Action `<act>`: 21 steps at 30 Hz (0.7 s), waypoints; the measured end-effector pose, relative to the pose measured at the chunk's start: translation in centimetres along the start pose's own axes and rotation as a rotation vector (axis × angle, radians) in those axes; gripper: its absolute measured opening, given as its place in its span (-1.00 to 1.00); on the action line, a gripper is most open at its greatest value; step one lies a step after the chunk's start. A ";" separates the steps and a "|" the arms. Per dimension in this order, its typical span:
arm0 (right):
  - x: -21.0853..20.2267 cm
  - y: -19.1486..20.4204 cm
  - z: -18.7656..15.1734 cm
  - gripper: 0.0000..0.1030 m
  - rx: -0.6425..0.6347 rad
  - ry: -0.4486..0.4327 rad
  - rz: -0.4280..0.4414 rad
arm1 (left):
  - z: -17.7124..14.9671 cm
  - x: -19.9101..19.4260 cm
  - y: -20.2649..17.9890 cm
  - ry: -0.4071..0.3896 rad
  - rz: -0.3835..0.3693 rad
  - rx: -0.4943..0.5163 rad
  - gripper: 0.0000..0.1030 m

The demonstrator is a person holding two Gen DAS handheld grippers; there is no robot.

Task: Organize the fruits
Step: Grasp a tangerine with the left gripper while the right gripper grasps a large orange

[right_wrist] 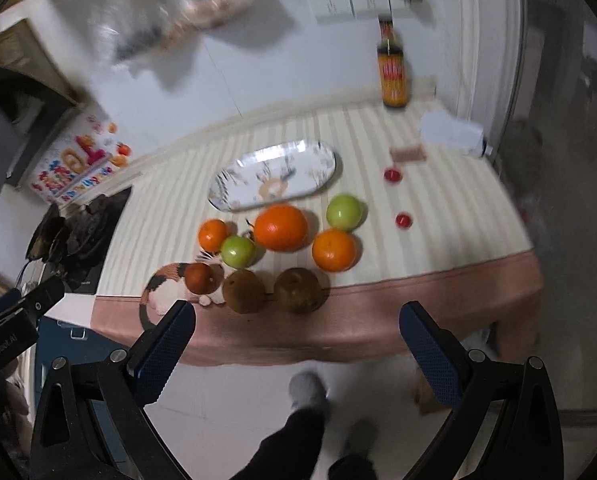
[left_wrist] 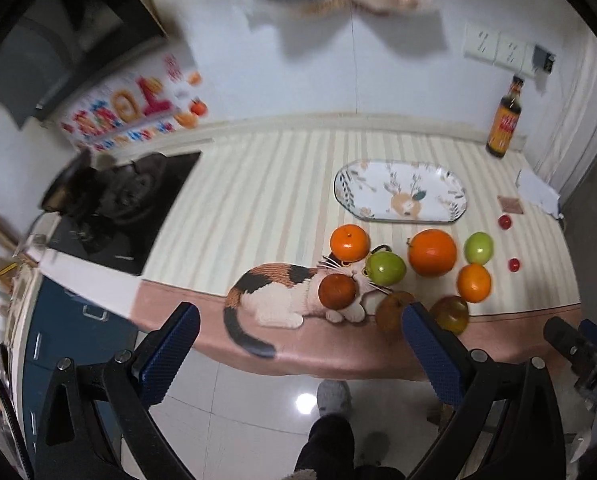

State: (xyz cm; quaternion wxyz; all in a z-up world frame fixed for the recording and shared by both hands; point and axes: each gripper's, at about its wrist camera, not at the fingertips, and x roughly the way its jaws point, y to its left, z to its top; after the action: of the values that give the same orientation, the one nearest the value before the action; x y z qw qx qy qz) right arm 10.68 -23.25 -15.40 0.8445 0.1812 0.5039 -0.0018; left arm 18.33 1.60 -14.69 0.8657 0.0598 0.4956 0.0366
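Left wrist view shows the left gripper (left_wrist: 300, 322) with its jaws spread wide and nothing between them, held off the near edge of the counter, above the floor. Its fingers (left_wrist: 172, 350) carry blue pads with a fine dimpled texture on black arms. Right wrist view shows the right gripper (right_wrist: 296, 322) likewise wide open and holding nothing, its pads the same blue dimpled kind.

The oval plate (left_wrist: 400, 192), glossy white with leaf and orange motifs and a dark rim, lies on a cream striped tablecloth (left_wrist: 258, 200) with a pink border and a printed calico cat (left_wrist: 282, 296). Just in front of the plate sits the fruit cluster: a big smooth orange (left_wrist: 432, 253), two smaller oranges (left_wrist: 349, 242) (left_wrist: 474, 282), two glossy green apples (left_wrist: 385, 267) (left_wrist: 478, 247), a reddish-brown round fruit (left_wrist: 337, 291) on the cat's face, and two dull brown round fruits (right_wrist: 244, 292) (right_wrist: 298, 289) nearest the counter edge. Two small red fruits (left_wrist: 505, 222) (left_wrist: 514, 265) lie to the right of the plate.

Behind and right of the plate stands a dark sauce bottle (left_wrist: 504, 120) with an orange label, its writing unreadable. Left of the plate is a black stove (left_wrist: 126, 208).
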 end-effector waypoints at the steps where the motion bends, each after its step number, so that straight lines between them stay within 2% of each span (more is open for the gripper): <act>1: 2.1 0.0 1.0 1.00 0.025 0.031 0.004 | 0.6 1.5 0.1 0.023 -0.008 0.004 1.00; 6: 9.8 1.2 5.6 1.00 0.082 0.131 -0.001 | 5.0 9.6 0.9 0.152 -0.089 0.024 1.00; 12: 19.7 2.8 10.8 1.00 0.102 0.255 -0.069 | 9.1 18.5 1.0 0.303 -0.155 0.064 0.99; 15: 23.9 2.9 12.3 1.00 0.115 0.323 -0.099 | 10.4 22.1 0.5 0.378 -0.188 0.082 0.96; 21: 28.5 3.0 12.7 0.99 0.072 0.430 -0.160 | 11.4 27.3 -0.9 0.513 -0.237 0.117 0.96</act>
State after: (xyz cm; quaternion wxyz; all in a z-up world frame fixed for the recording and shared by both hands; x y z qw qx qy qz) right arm 36.07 -19.29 -33.31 0.7080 0.1669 0.6845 -0.0478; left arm 42.02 3.25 -32.45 0.7054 0.0404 0.7031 -0.0795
